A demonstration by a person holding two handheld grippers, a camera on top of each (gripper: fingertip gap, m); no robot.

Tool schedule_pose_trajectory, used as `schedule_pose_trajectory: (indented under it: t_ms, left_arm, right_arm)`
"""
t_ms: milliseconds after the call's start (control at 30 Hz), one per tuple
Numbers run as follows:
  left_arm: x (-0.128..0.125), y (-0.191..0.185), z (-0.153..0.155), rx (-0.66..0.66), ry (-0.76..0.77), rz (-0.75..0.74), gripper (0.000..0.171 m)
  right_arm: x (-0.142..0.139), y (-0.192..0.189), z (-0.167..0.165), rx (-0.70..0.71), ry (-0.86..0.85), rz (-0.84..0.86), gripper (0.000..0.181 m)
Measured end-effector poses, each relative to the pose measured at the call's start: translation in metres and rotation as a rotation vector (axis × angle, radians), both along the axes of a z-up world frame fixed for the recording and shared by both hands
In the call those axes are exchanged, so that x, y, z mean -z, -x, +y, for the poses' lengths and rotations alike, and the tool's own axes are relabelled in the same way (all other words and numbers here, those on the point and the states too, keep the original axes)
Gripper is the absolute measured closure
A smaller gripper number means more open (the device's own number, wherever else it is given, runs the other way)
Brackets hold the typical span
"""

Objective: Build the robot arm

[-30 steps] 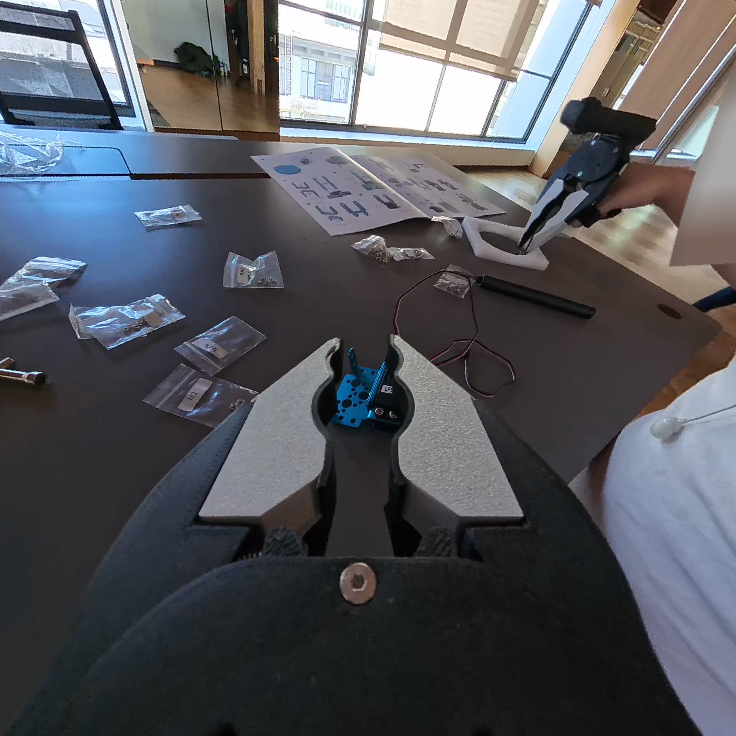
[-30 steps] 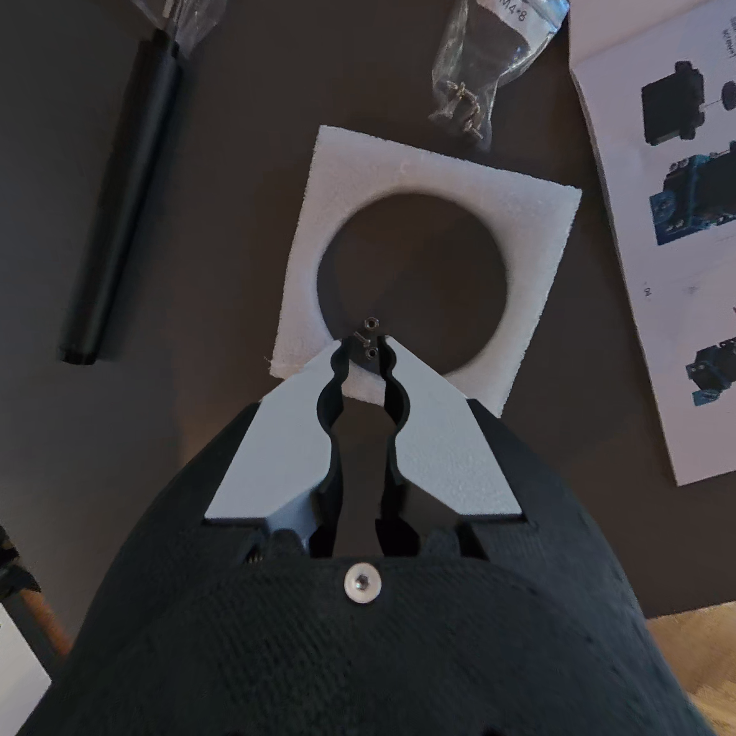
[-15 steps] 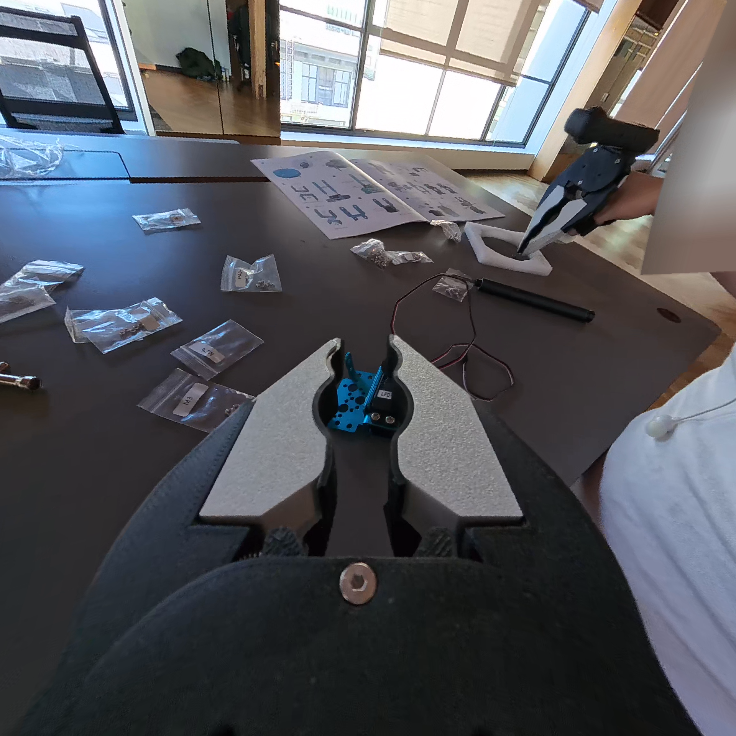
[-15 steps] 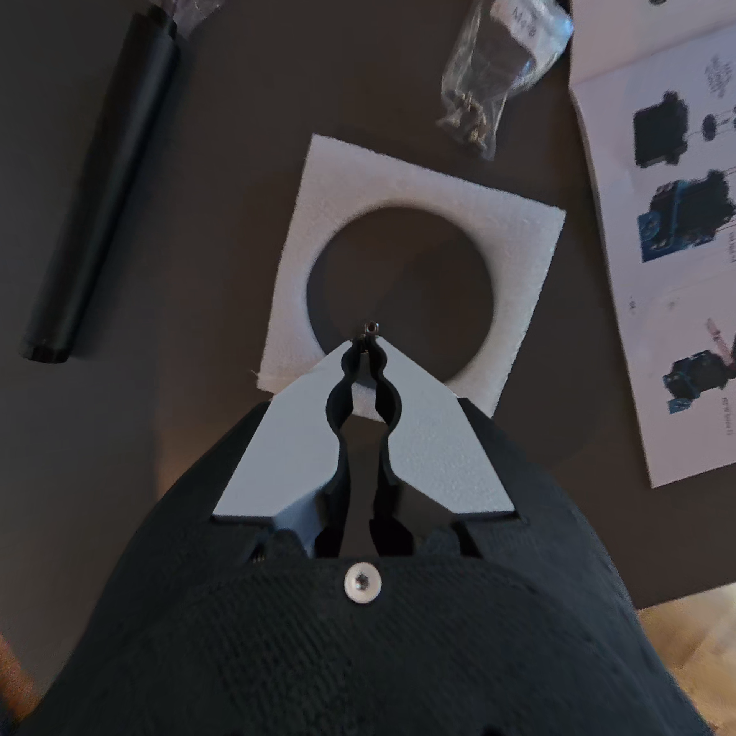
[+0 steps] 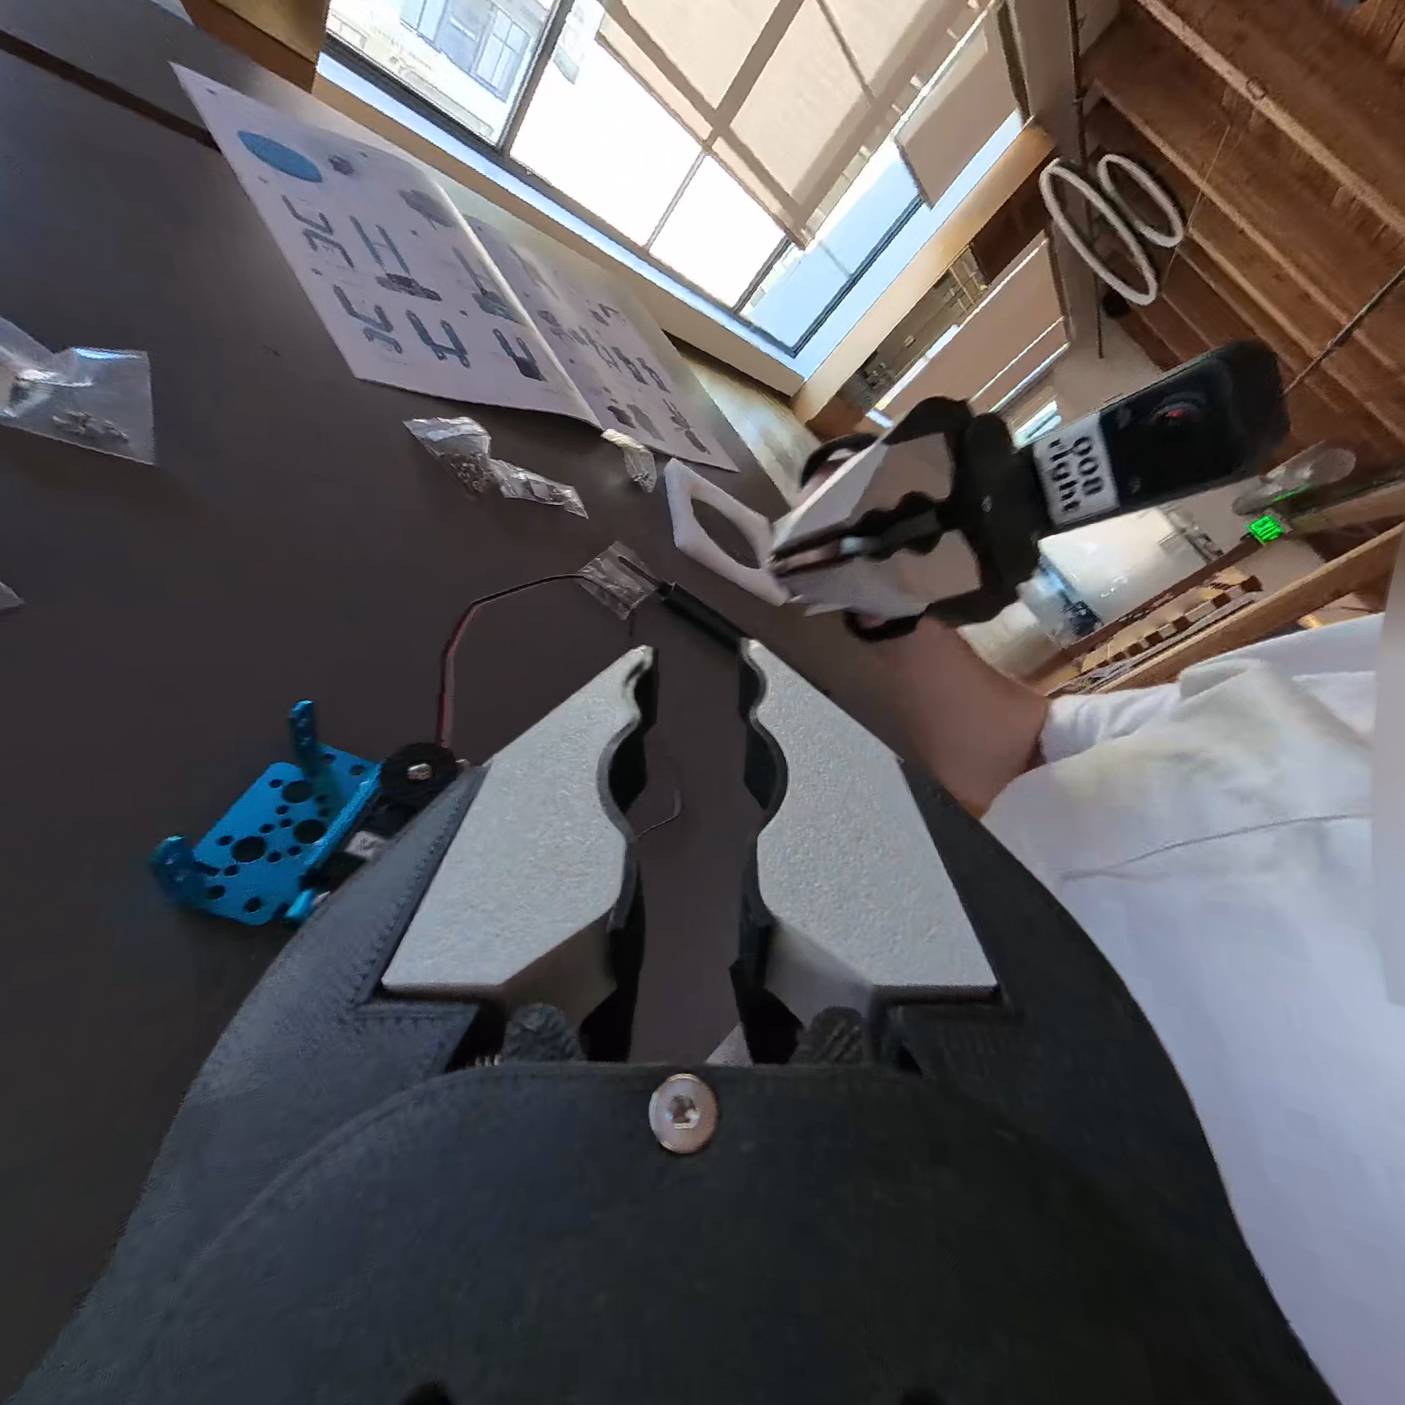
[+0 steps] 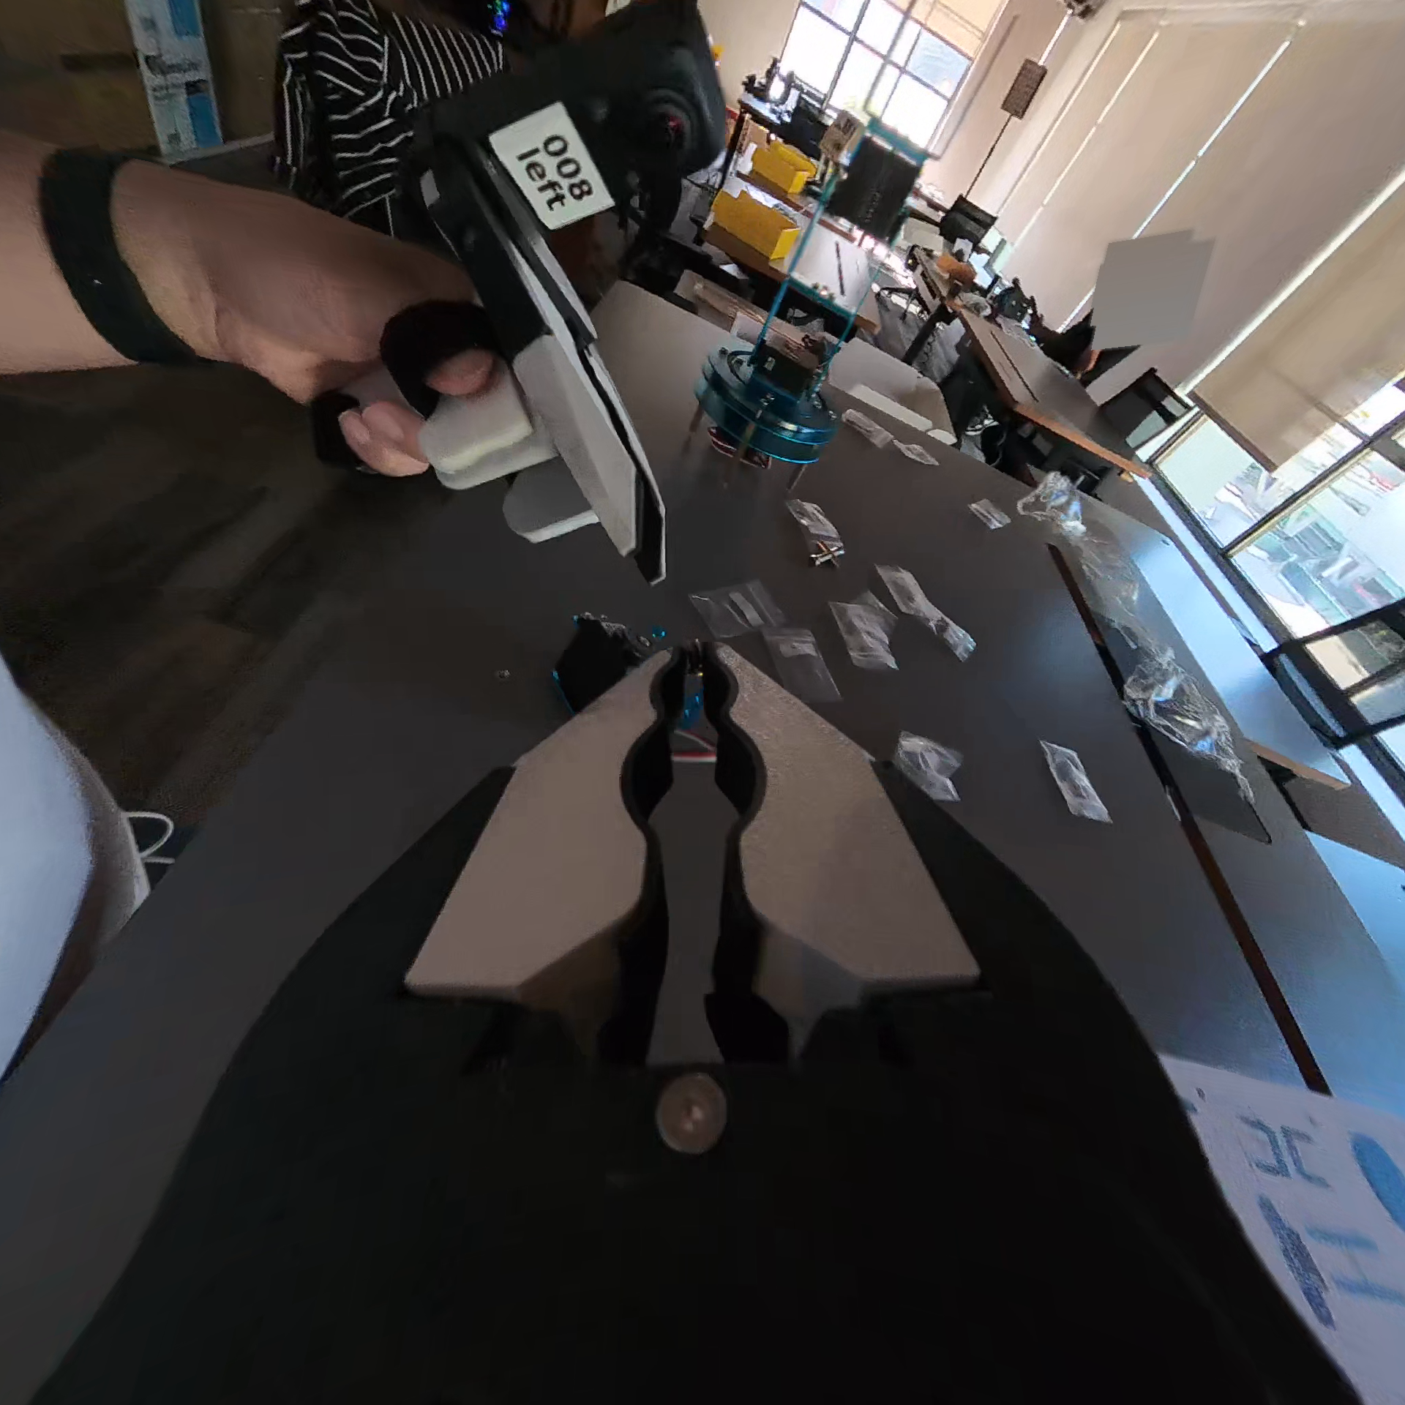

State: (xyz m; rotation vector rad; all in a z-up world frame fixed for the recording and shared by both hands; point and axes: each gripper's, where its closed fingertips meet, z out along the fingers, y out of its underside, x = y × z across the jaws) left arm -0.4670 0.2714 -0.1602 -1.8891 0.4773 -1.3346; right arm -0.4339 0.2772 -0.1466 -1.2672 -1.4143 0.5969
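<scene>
On the dark table [image 5: 228, 532], blue bracket [image 5: 258, 829] lies at nine o'clock of the left gripper [image 5: 696, 654], jaws spread, empty. Right gripper [image 6: 690, 646] pinches a tiny screw [image 6: 693, 652]; light, slippery.

left gripper [image 5: 696, 661] released blue bracket [image 5: 266, 829] | right gripper [image 6: 693, 652] lifted off foam

Both grippers: black textured bodies, pale grey fingers with wavy black inner edges, one silver screw centred on each housing (left gripper [image 5: 692, 658], right gripper [image 6: 688, 652]). Each carries a white sticker with black print. Person wears white sleeve [image 5: 1186, 806], black wrist strap [image 6: 91, 258].
</scene>
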Motion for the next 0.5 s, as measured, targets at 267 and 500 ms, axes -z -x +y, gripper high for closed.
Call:
schedule_pose_trajectory:
  t_ms: [267, 500]
  left_arm:
    - [-0.003, -0.011, -0.001, -0.045, -0.022, 0.031, 0.162]
    - [-0.002, -0.019, 0.006, -0.05, -0.014, 0.002, 0.162]
  right_arm:
    - [0.009, 0.025, 0.0, -0.02, -0.119, -0.078, 0.177]
    - [0.015, 0.028, 0.003, -0.005, -0.156, -0.13, 0.178]
